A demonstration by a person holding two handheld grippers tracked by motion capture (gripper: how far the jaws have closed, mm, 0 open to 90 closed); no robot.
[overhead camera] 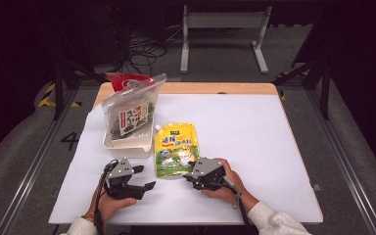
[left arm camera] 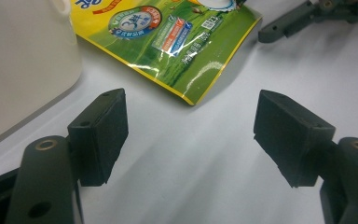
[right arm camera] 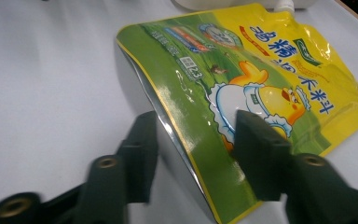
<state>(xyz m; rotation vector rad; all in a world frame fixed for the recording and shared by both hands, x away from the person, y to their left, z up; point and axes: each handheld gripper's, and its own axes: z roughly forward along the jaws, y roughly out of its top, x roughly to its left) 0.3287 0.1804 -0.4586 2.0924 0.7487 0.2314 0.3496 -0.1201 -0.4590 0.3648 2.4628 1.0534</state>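
A white table top [overhead camera: 254, 147] with a wooden far edge is sitting in a dark room, cables and a metal frame lying on the floor behind it; a yellow-and-green spouted pouch [overhead camera: 176, 149] is lying flat near the middle, just beside a white bin [overhead camera: 126, 145] that is holding a clear bag of packets [overhead camera: 129, 108]; the right gripper [overhead camera: 190, 177] is sitting at the pouch's near right corner, its jaws straddling the lifted bottom edge of the pouch [right arm camera: 242, 88], one under the silvery base and one over the printed face, whether the pads are pressing I cannot tell; the left gripper [overhead camera: 144, 178] is resting left of the pouch, its jaws standing wide apart over bare table, nothing between them.
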